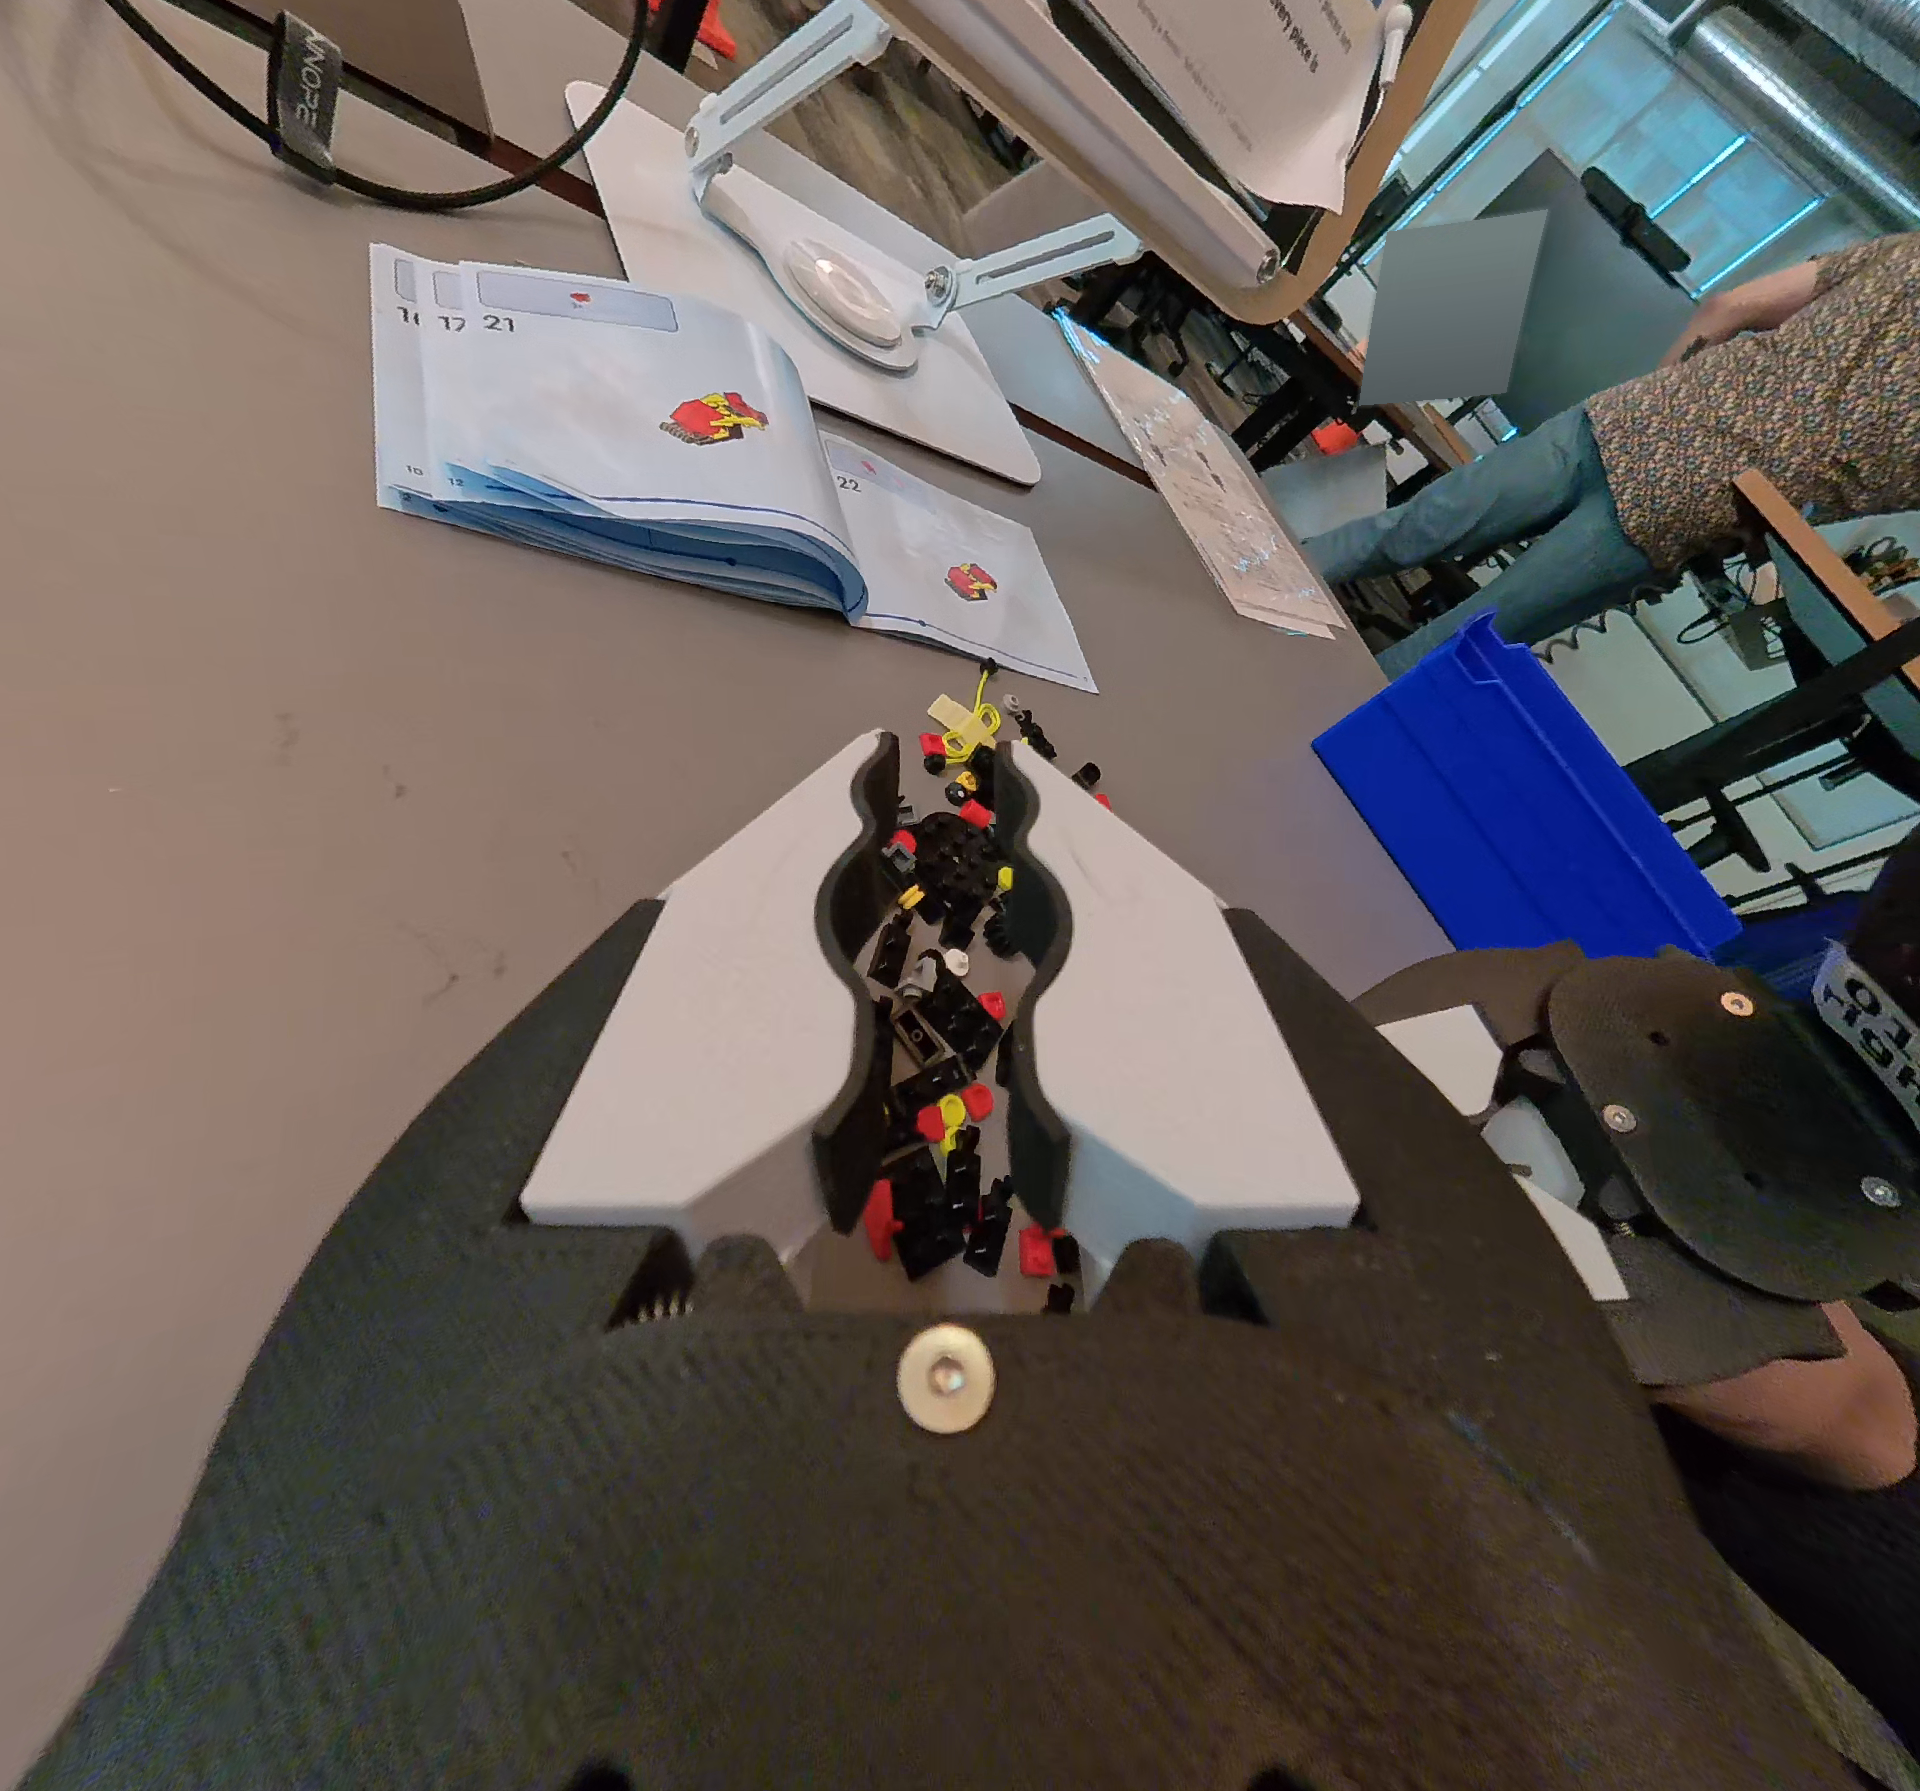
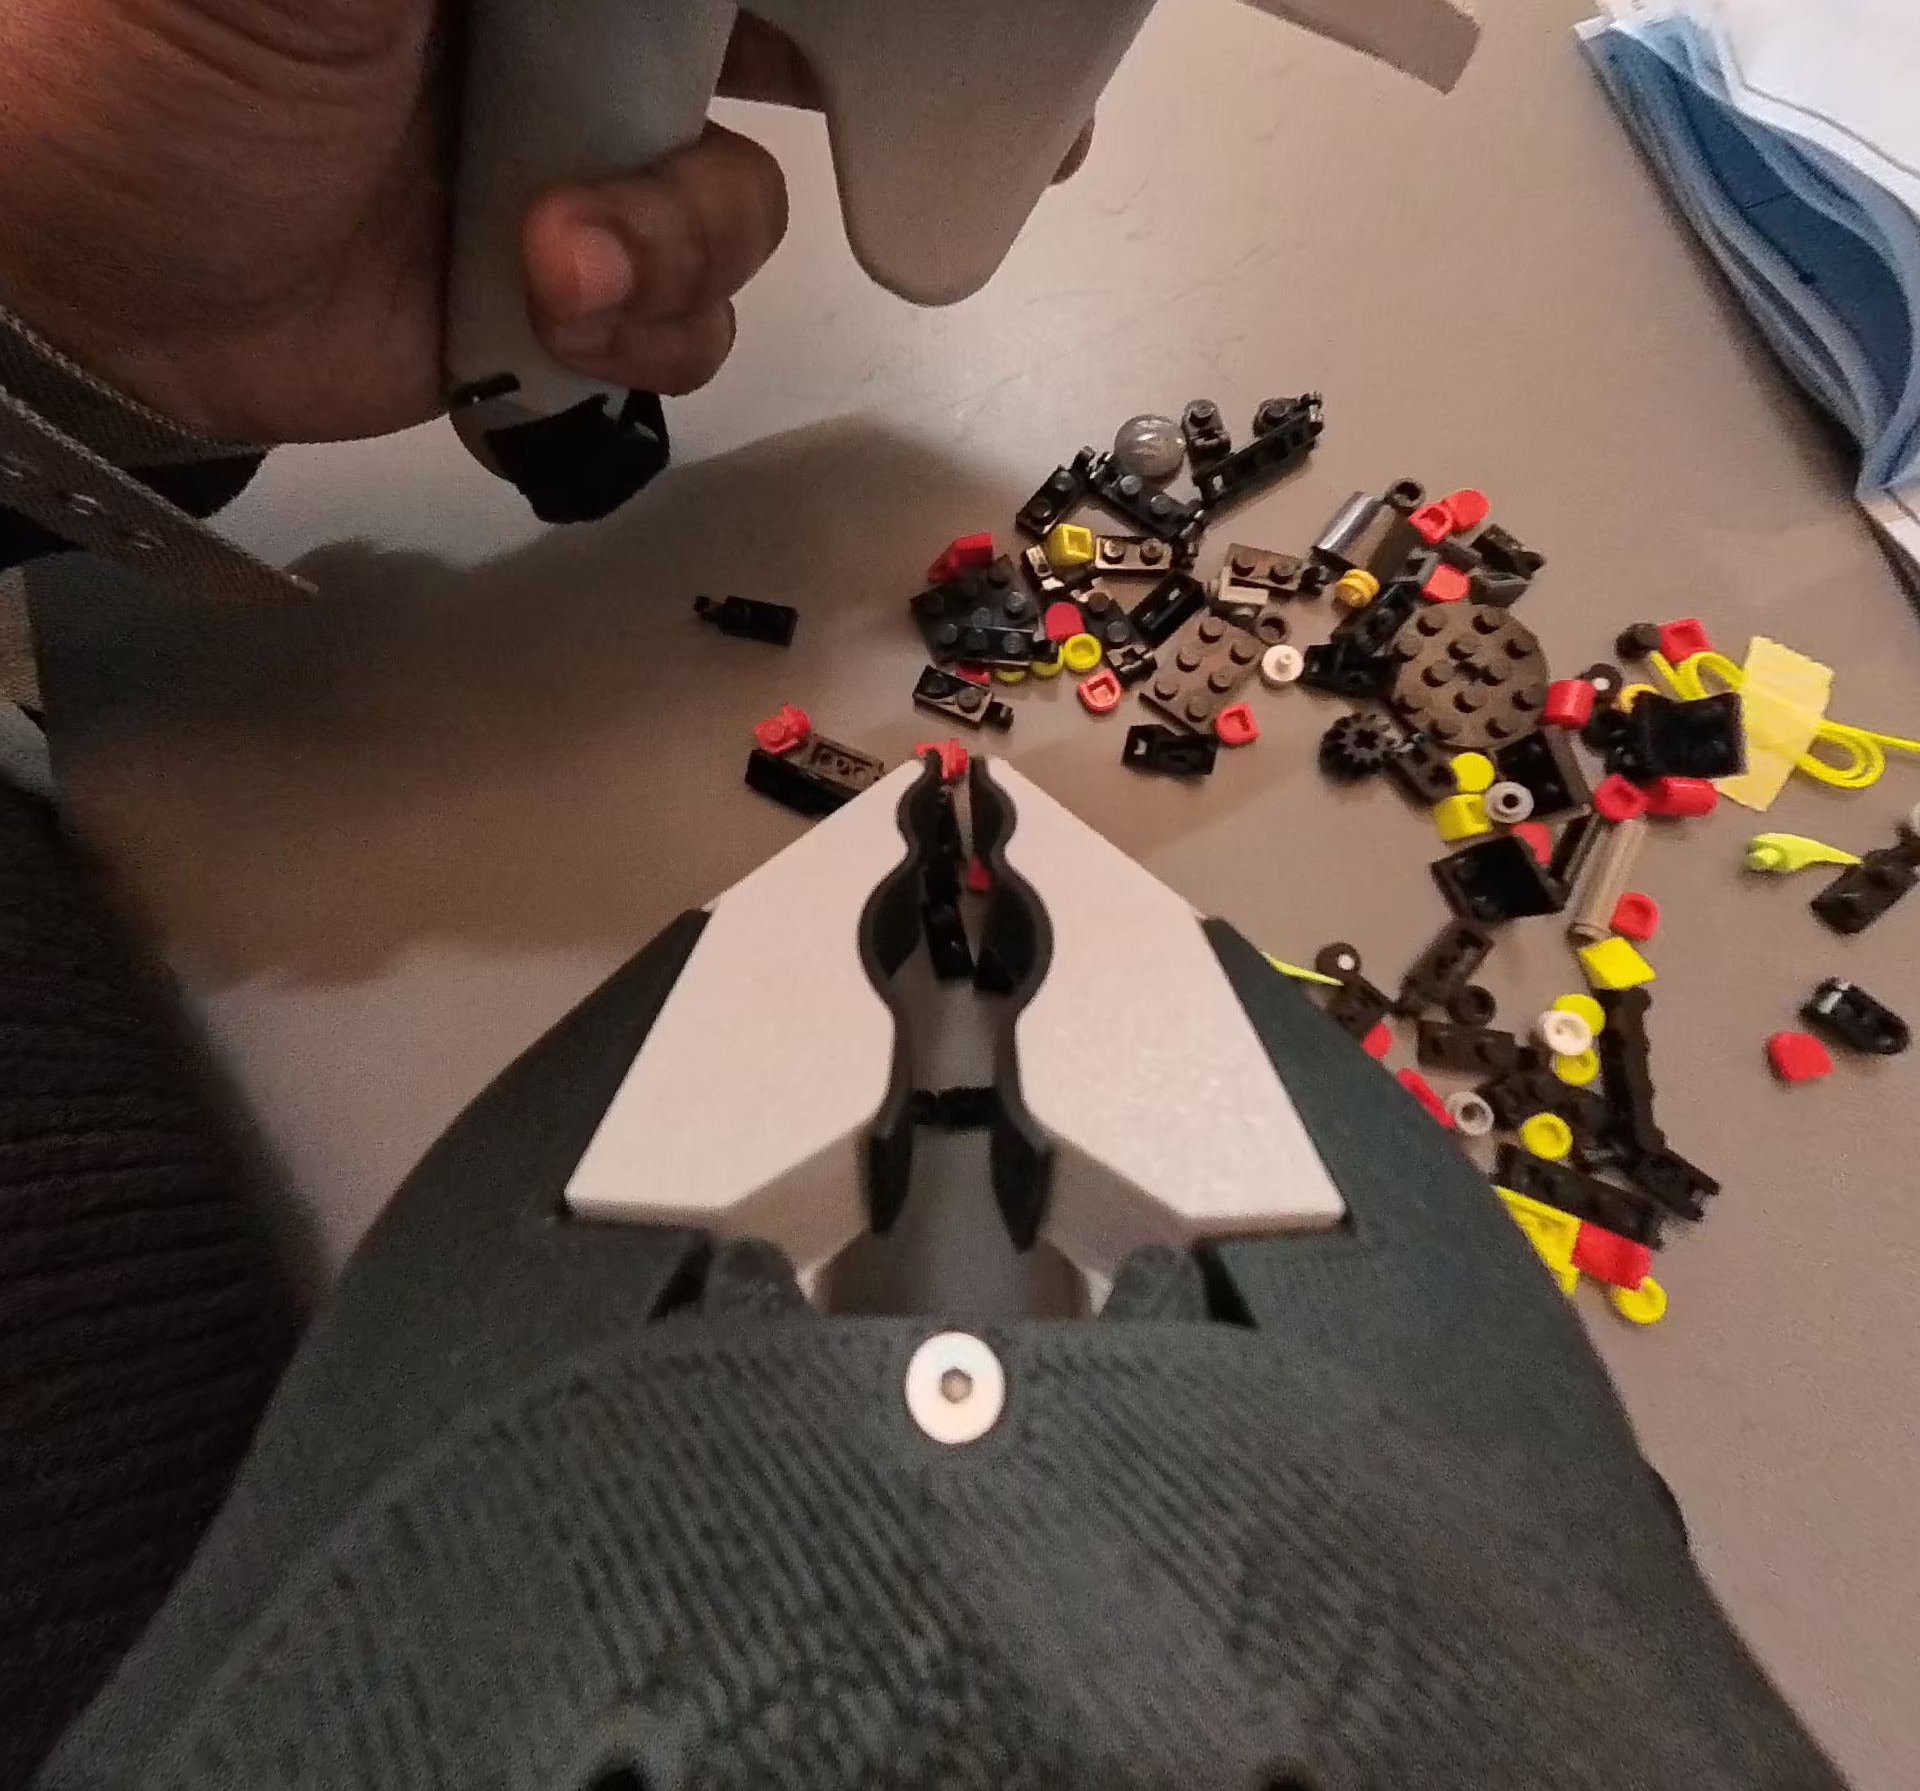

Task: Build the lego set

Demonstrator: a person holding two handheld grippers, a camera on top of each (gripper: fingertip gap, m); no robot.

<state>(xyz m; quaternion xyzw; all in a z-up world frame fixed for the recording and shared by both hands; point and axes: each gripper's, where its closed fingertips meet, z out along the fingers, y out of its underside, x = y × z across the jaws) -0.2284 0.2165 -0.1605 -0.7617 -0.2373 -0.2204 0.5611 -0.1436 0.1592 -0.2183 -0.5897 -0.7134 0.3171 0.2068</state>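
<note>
Closest to the lens in the right wrist view is the right gripper [image 2: 951,775], and its jaws are squeezed together on a small black lego assembly [image 2: 948,894] with a red bit at the tip. That piece is a skinny stack of black plates, and its long axis runs along the fingers, red end pointing away from the camera toward the table. Just past the tips sit a black slope brick [image 2: 810,773] and a red stud piece [image 2: 781,725], and off to the right is the loose pile of lego pieces [image 2: 1351,702]: black plates, a round black plate, red and yellow bits, a yellow string. The left gripper [image 1: 943,765] hovers over that same pile with its jaws apart and nothing in them. Beyond the pile lies the open instruction booklet [image 1: 623,432] with step numbers and red model pictures on its pages, then a white stand base [image 1: 914,411] and a blue bin [image 1: 1507,785] on the grey table [image 1: 260,806]. A hand [image 2: 208,162] grips the left gripper's handle.
</note>
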